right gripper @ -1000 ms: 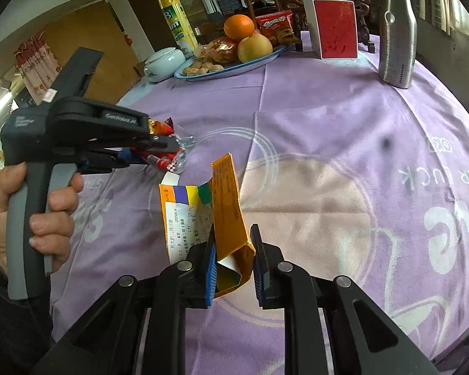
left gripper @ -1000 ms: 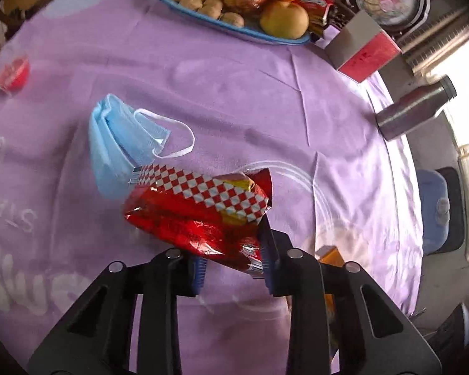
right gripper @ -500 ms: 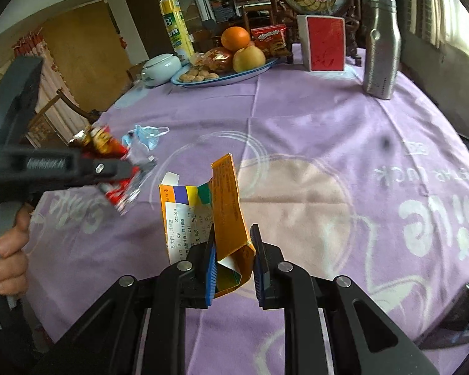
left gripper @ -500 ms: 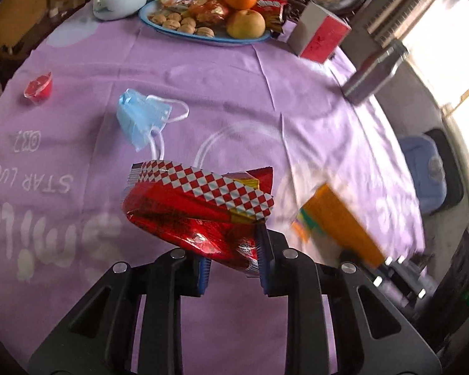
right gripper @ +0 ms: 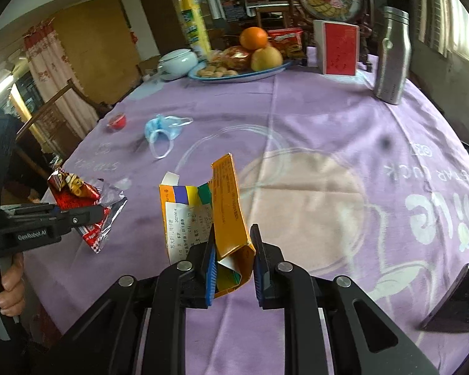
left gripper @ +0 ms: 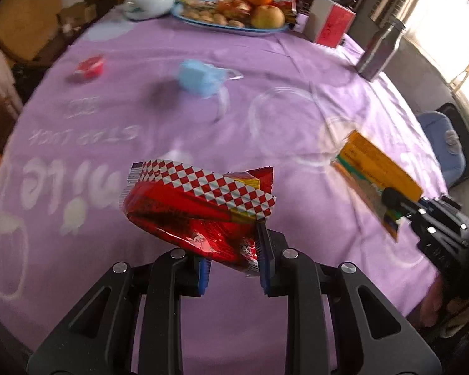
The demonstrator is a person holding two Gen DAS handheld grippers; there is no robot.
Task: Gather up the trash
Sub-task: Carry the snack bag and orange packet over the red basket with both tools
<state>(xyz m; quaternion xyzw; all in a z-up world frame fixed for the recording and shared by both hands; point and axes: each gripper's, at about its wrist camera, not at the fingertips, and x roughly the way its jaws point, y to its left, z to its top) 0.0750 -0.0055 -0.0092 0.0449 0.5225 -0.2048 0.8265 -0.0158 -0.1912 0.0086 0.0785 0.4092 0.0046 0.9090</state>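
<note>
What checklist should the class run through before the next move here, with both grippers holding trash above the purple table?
1. Left gripper pinching the red snack wrapper: ok.
2. Right gripper clamping the orange carton: ok.
3. Both pieces lifted off the tablecloth: ok.
4. Bin in view to drop them into: not ok, none visible.
5. Table free of trash: not ok; blue face mask and small red cup remain.

We see a glossy red foil snack wrapper (left gripper: 200,215) (crinkled) and a matt orange cardboard carton (right gripper: 228,206). The purple tablecloth (right gripper: 312,131) looks soft, creased cloth.
</note>
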